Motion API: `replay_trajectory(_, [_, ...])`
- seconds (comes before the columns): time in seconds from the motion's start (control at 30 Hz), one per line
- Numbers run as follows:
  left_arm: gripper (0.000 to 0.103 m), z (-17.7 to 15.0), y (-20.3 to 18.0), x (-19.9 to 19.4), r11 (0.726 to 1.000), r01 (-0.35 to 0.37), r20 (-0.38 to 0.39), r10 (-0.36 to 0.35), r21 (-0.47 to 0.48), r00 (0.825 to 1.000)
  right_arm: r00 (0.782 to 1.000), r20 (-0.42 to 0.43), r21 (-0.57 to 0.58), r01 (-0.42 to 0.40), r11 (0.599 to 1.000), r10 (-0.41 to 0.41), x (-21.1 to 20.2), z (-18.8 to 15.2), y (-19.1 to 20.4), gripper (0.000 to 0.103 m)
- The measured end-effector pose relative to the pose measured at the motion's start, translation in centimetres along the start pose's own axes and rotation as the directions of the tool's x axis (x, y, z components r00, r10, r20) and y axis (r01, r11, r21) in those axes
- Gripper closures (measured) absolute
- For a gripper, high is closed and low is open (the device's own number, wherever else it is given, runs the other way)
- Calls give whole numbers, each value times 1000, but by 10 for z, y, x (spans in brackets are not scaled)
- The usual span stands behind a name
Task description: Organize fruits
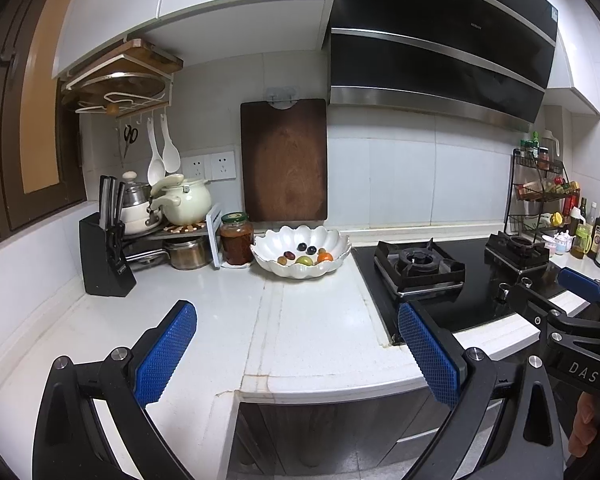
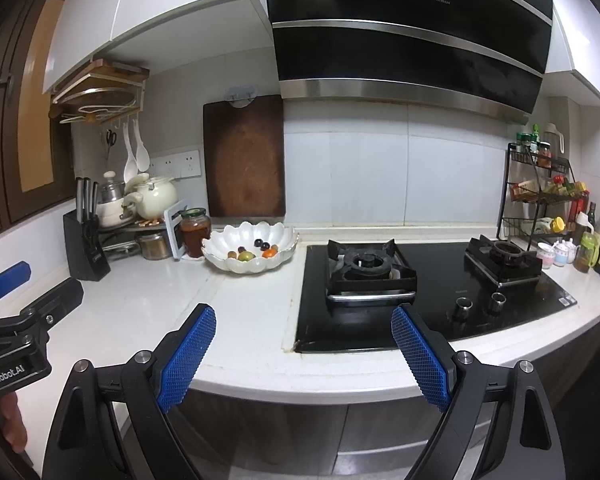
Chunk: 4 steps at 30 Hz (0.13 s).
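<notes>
Fruits (image 1: 305, 257) sit bowled — only the right view shows both knobs (image 2: 480, 305).

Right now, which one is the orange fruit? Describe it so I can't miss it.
Find the dark cutting board leaning on the wall; below it sits a white scalloped bowl. The orange fruit lies at the front right, the only bright orange piece.

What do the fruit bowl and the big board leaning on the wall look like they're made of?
The fruit bowl looks like glazed white ceramic: glossy, scalloped rim, though it could be plastic. The board looks like dark wood, matte, with visible grain and a worn paler patch in the middle.
</notes>
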<state>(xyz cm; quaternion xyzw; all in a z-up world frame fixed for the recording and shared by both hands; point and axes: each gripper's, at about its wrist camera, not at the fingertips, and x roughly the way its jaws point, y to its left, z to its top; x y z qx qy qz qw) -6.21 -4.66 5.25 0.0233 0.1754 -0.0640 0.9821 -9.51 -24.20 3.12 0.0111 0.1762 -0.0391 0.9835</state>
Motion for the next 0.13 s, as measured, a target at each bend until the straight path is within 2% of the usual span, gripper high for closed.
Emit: replay_trajectory(0.13, [0, 0, 1, 2, 1000, 7, -9, -7, -2, 1000, 1000, -5, -1, 0, 1000, 0, 2, 0, 2, 12])
